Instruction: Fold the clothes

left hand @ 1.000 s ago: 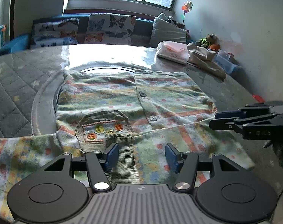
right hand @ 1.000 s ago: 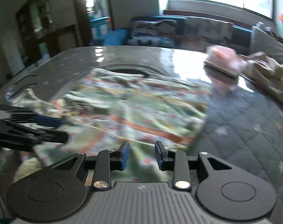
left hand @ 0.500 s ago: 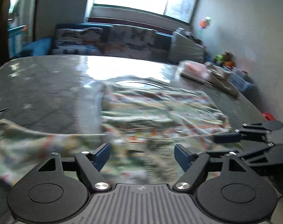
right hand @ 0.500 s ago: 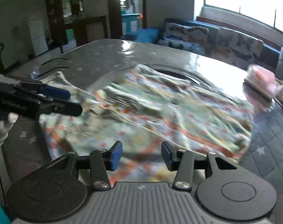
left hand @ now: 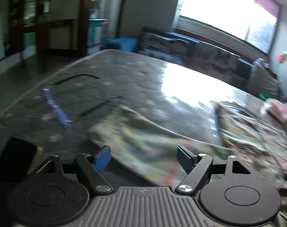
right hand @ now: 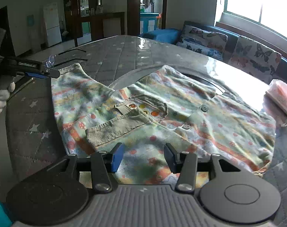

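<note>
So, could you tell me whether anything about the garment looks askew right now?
Yes: the patterned cardigan is lopsided. One sleeve lies folded across the front, while the other sleeve sprawls outward toward the left gripper.

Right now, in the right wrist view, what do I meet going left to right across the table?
Left tool → sleeve cuff → garment pocket → upper button → pink packet.

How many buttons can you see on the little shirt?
2. One button sits higher up on the shirt, past the pocket. The other button is nearer the camera, just below it. More may be hidden under folds or near the gripper.
</note>
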### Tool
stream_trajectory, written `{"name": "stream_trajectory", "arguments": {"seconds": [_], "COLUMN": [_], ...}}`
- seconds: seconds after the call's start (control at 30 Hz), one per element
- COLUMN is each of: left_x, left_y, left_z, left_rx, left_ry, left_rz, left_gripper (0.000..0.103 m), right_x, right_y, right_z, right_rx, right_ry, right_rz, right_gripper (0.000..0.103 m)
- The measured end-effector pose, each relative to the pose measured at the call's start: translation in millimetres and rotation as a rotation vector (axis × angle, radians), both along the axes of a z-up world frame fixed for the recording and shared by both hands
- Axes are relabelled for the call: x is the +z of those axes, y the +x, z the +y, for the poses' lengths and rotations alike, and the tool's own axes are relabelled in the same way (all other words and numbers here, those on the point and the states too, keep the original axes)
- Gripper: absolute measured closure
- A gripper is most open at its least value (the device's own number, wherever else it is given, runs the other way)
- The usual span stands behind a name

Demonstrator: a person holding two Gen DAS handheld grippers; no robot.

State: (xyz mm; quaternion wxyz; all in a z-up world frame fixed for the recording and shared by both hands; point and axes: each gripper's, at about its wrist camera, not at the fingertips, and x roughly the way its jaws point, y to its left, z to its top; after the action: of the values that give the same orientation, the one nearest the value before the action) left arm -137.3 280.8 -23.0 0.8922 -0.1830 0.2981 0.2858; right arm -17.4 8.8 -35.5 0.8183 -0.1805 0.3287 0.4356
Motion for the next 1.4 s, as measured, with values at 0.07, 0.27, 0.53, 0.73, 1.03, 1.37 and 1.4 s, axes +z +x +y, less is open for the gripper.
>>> {"name": "stream_trajectory", "arguments": {"seconds": [0.07, 0.27, 0.53, 0.73, 1.03, 1.37, 1.4], "left_x": [-4, -18, -21, -11, 55, 91, 91], "left_y": [-1, 5, 12, 8, 23, 82, 88], "left_z": [13, 40, 51, 49, -29, -149, -158], "left_rx": [0.048, 0.159, 0.189, 0.167, -0.129, -0.564, -0.596], "left_ry": [-0.005, -0.027, -0.015, -0.068, -0.091, -0.191, -0.203], "left_rz": [0.009, 0.038, 0.034, -0.015, -0.163, -0.249, -0.251], "left_gripper": [0.031, 0.036, 0.077, 0.093, 0.093, 0.093, 0.093], "right_x": [2, 6, 7, 11, 20, 26, 25], "right_y": [-1, -3, -5, -6, -1, 4, 4], "right_z": [-2, -6, -13, -26, -53, -107, -113], "right_rx": [-0.002, -0.006, -0.026, -0.058, -0.119, -0.259, -0.275], "right_ry": [0.004, 0.016, 0.024, 0.04, 0.088, 0.142, 0.145], "right_rz": [-0.001, -0.002, 0.001, -0.007, -0.033, -0.053, -0.053], "right_gripper": [0.055, 0.055, 0.054, 0.054, 0.054, 0.054, 0.054]}}
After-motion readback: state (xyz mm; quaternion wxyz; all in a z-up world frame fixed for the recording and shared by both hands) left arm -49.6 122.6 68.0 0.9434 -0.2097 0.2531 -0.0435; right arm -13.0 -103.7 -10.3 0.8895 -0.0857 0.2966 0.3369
